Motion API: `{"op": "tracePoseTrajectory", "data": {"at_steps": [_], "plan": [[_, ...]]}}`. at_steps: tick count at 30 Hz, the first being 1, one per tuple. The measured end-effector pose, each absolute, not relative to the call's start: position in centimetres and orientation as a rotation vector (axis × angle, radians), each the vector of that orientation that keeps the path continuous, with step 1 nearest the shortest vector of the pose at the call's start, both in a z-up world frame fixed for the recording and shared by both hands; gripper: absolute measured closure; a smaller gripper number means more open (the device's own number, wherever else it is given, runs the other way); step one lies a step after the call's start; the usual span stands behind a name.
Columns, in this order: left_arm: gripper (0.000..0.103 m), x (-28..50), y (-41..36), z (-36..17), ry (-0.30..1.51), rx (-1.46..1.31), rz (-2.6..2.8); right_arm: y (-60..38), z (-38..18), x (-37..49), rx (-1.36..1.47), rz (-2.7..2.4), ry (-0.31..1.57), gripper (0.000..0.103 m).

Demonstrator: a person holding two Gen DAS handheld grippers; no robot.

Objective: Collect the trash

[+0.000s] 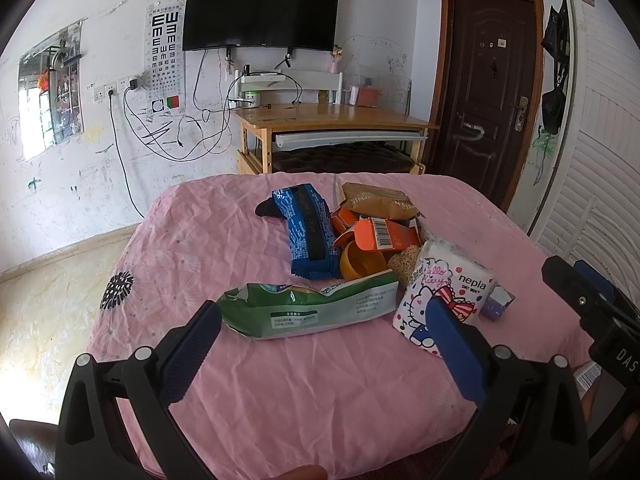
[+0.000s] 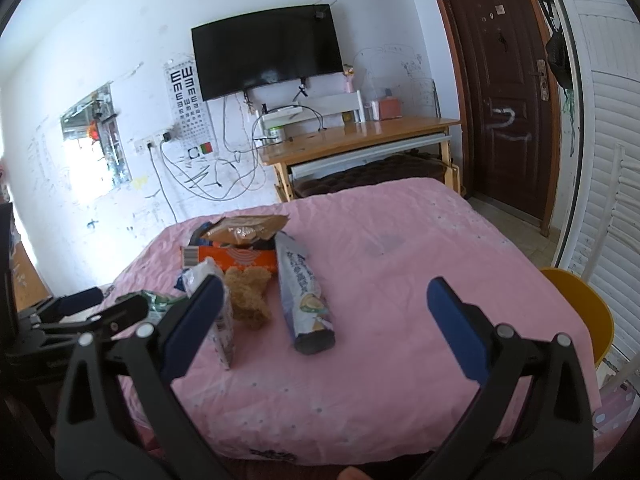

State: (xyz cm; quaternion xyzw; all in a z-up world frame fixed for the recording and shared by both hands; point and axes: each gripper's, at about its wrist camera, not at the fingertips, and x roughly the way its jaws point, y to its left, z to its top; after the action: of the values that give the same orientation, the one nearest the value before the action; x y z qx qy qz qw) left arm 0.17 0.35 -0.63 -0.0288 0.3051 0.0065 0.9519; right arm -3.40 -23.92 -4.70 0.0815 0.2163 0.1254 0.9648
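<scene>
Trash lies in a pile on the pink-covered table (image 1: 280, 380). In the left wrist view I see a green and white bag (image 1: 312, 312), a blue wrapper (image 1: 310, 232), a brown bag (image 1: 378, 202), a torn orange box (image 1: 380, 234), a yellow cup (image 1: 360, 264), a noodle block (image 1: 402, 264) and a Hello Kitty tissue pack (image 1: 444, 296). My left gripper (image 1: 324, 322) is open, just in front of the green bag. My right gripper (image 2: 326, 300) is open and empty above the table (image 2: 400, 340), near a pale tube-shaped wrapper (image 2: 304, 296), the noodle block (image 2: 250, 294) and the orange box (image 2: 240, 258).
A wooden desk (image 1: 332, 120) stands behind the table, under a wall TV (image 1: 260, 12). A dark door (image 1: 484, 92) is at the back right. A yellow chair (image 2: 580, 312) stands at the table's right side. Tiled floor (image 1: 48, 300) lies to the left.
</scene>
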Motion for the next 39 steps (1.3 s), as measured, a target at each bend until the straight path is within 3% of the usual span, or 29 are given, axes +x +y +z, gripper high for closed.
{"op": "tracePoseTrajectory", "data": {"at_steps": [27, 33, 39], "plan": [[0.006, 0.2, 0.4, -0.7, 0.625, -0.061, 0.016, -23.9, -4.3, -3.6, 0.164, 0.262, 0.44, 0.005], [0.006, 1.4, 4.6, 0.7, 0.628, -0.094, 0.072, -24.6, -3.7, -2.3, 0.165, 0.262, 0.452, 0.005], [0.009, 3.8, 7.2, -0.4, 0.752, 0.004, 0.052, -26.0, -3.1, 0.3, 0.211, 0.316, 0.522, 0.005]]}}
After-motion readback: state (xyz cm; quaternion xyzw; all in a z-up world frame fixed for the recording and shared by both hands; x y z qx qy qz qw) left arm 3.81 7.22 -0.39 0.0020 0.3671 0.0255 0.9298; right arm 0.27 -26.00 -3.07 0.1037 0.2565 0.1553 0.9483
